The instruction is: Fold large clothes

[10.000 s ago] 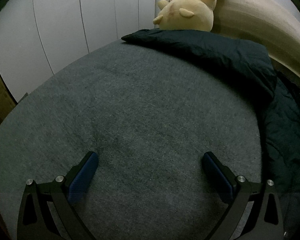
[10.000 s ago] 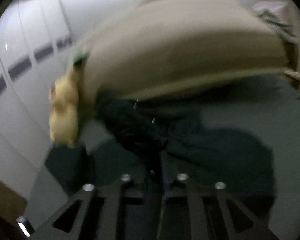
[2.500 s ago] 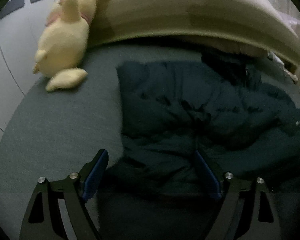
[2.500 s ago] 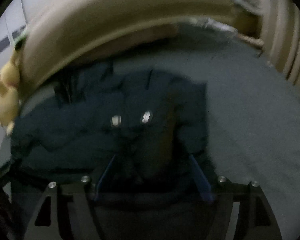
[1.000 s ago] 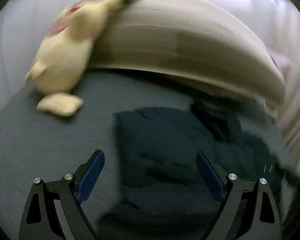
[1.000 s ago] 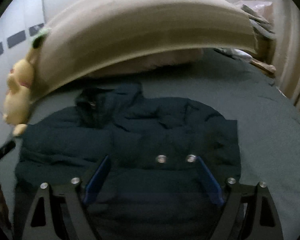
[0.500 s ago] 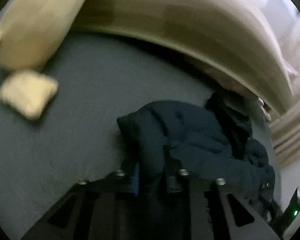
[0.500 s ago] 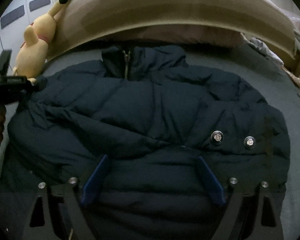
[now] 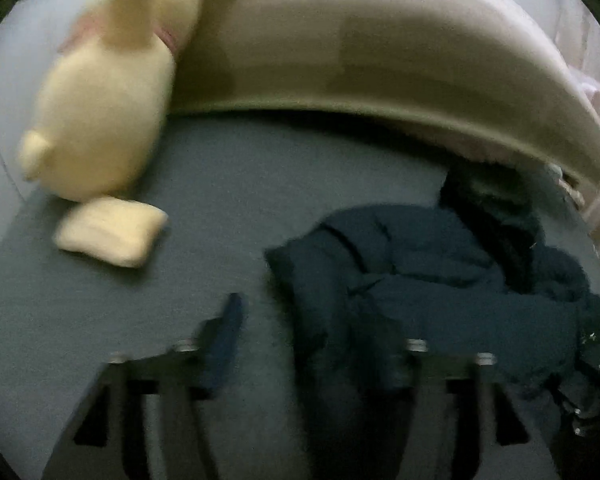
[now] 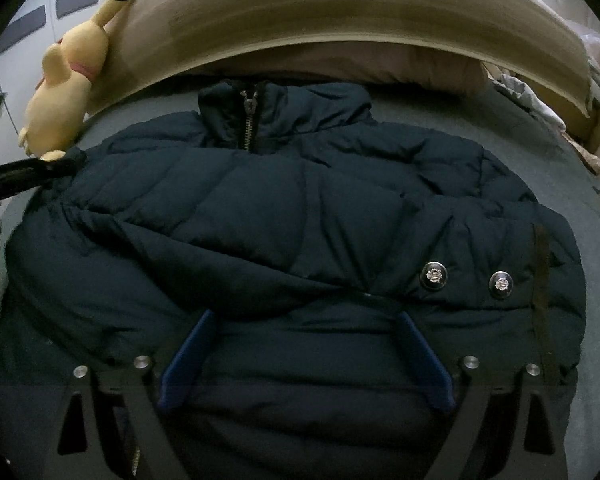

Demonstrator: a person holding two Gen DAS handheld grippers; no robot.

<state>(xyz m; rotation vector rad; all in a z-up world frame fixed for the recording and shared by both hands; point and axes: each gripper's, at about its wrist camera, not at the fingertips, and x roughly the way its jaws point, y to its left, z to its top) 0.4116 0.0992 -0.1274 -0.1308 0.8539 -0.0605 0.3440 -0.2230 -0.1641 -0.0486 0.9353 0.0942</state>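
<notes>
Left gripper [image 9: 304, 332] and right gripper [image 10: 306, 344] both spread wide.

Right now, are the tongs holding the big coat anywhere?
No. The left tongs and right tongs both stand open over the dark coat, gripping nothing.

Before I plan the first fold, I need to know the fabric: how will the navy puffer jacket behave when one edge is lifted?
The puffer jacket looks quilted and puffy, so it is probably light for its bulk. Its creases suggest it will droop from a gripper rather than hold shape. The smooth shell may slip and spring back after folding.
</notes>
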